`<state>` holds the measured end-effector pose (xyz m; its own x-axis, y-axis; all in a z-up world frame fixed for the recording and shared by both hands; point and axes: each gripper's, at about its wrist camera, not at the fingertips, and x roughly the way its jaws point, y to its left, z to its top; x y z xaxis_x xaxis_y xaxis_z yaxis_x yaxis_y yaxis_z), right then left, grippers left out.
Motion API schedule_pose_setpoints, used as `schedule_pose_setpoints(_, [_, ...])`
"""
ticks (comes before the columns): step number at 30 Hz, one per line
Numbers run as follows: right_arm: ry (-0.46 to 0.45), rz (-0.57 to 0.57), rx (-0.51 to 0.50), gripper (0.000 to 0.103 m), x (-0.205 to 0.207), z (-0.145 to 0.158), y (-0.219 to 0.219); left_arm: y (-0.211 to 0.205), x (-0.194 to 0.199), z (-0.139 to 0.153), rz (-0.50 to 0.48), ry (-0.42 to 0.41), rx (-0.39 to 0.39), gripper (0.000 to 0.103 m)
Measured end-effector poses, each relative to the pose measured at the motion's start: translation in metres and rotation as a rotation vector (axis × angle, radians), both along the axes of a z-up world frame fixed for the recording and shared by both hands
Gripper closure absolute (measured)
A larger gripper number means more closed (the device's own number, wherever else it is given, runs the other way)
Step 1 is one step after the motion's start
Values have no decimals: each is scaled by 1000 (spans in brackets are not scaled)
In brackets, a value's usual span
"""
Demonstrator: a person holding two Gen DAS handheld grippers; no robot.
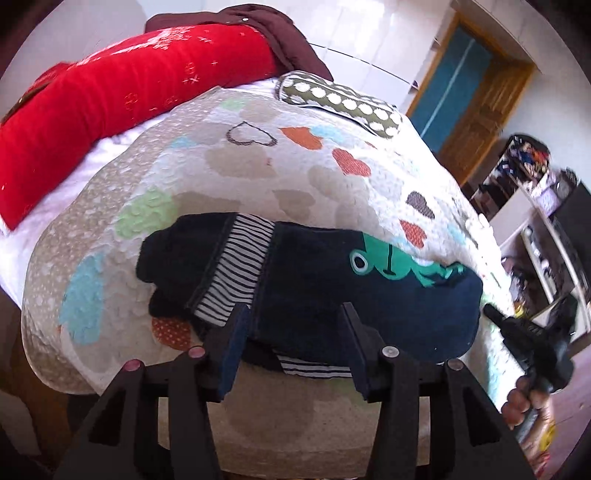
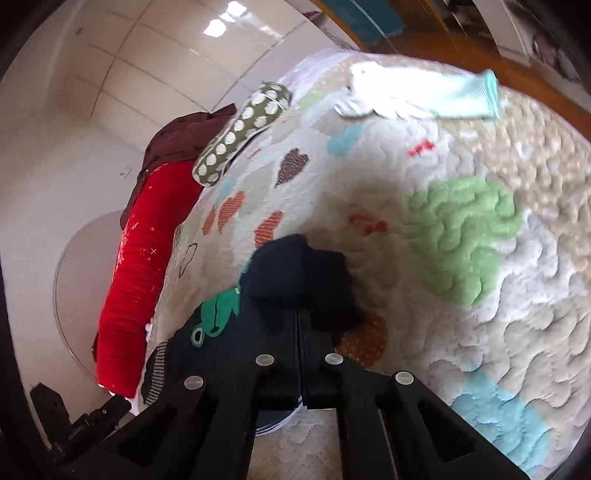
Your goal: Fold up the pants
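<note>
Small navy pants (image 1: pixel 317 288) with a green frog print and striped cuffs lie folded on the quilted bed cover (image 1: pixel 258 166). My left gripper (image 1: pixel 295 332) is open, its fingers straddling the pants' near edge, holding nothing. My right gripper (image 2: pixel 300 325) has its jaws together at the near edge of the navy pants (image 2: pixel 295 273); whether cloth is pinched between them I cannot tell. The right gripper also shows in the left wrist view (image 1: pixel 532 339) at the pants' right end, held by a hand.
A red blanket (image 1: pixel 122 96) and a dark maroon garment (image 1: pixel 273 33) lie at the bed's far side. A green polka-dot cloth (image 1: pixel 340 99) lies near the far edge. A white and light-blue garment (image 2: pixel 417 96) lies farther on the quilt. Shelves (image 1: pixel 535 206) stand at right.
</note>
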<state>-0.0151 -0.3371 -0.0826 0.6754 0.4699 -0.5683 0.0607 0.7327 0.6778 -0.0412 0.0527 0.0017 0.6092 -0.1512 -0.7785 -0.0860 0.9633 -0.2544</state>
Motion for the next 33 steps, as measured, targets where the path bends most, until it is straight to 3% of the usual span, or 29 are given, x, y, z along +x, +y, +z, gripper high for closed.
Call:
schedule_pose_setpoints(4, [-45,13,-38,101,-7,14,6,-4,8,-14,-4,50,-35,55])
schedule_pose_setpoints(6, [-54,-7,-75,101,-14,18,3,-7,8,-18,4,57,-10,55])
schedule_pose_setpoints(8, [-48,-29,-123,100,-20,20,1,-12,8,-20,13,56,59,55])
schedule_pose_setpoints(14, [-29,-5,-137,100,-23,14,8,-28,6,-22,17,28,244,55])
schedule_pose_setpoints(19, [-42,23,-153,81,-26,16,23,-36,5,-23,4,16,327,54])
schedule_pose_setpoints(26, [-64,112,-145,71,-29,21,47,-35,9,-29,1,33,329,54])
schedule_pose_setpoints(33, [-22,189,-112,71,-25,8,71,-28,10,-33,3,45,315,53])
